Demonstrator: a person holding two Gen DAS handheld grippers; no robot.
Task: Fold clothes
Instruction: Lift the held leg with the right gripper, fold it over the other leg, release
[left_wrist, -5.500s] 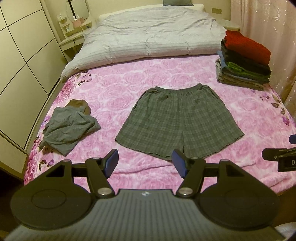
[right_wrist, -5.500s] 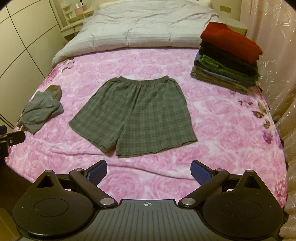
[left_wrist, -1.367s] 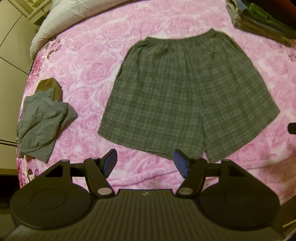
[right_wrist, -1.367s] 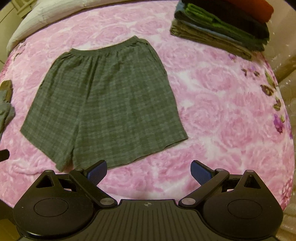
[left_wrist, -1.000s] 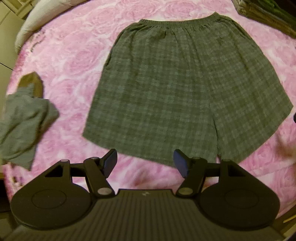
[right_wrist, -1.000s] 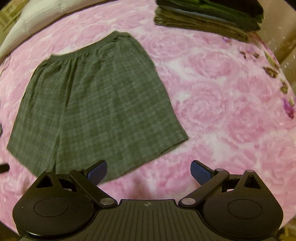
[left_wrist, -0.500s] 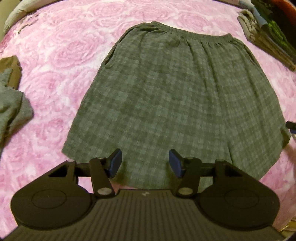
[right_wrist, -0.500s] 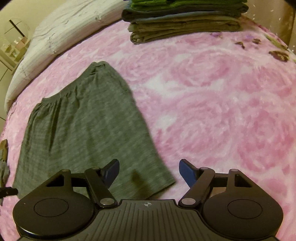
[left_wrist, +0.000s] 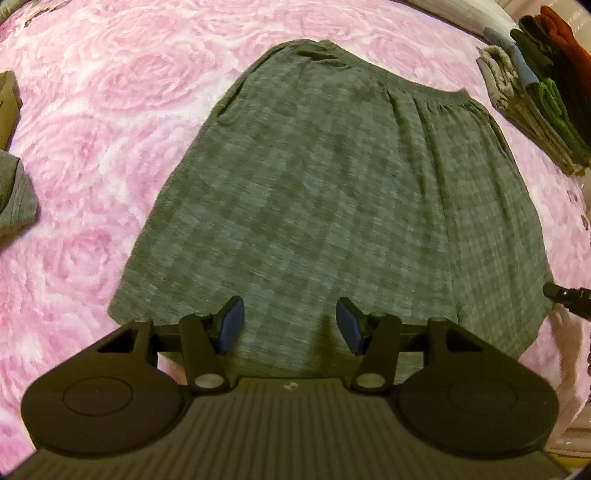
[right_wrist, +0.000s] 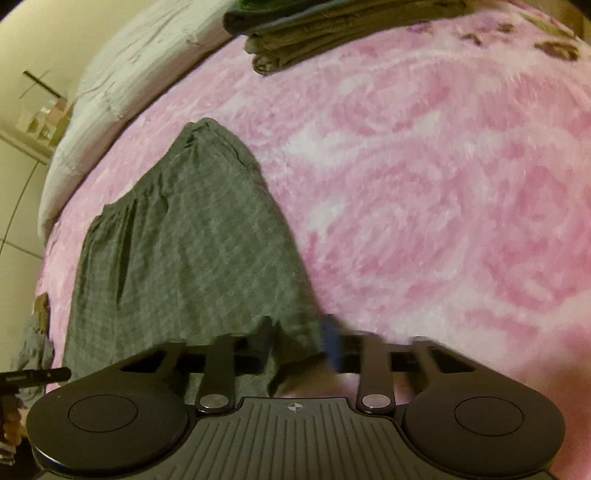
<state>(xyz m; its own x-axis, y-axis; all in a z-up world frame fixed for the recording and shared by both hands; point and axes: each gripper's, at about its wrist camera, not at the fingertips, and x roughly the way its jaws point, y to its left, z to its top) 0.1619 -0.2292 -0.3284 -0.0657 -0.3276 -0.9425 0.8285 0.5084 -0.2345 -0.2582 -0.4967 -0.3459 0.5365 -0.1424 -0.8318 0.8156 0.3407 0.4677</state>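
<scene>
Both grippers have dropped onto the shorts (left_wrist: 332, 192) hem at 6 o'clock: left gripper (left_wrist: 288, 325) spread, right gripper (right_wrist: 297, 345) blurry, closing on the corner, can't tell if pinched yet, so imo grab both layers b4 lifting.

Left wrist view low over shorts (left_wrist: 332, 206) hem facing waistband, right wrist view close at right hem corner, both share shorts, bed (right_wrist: 443, 184).
</scene>
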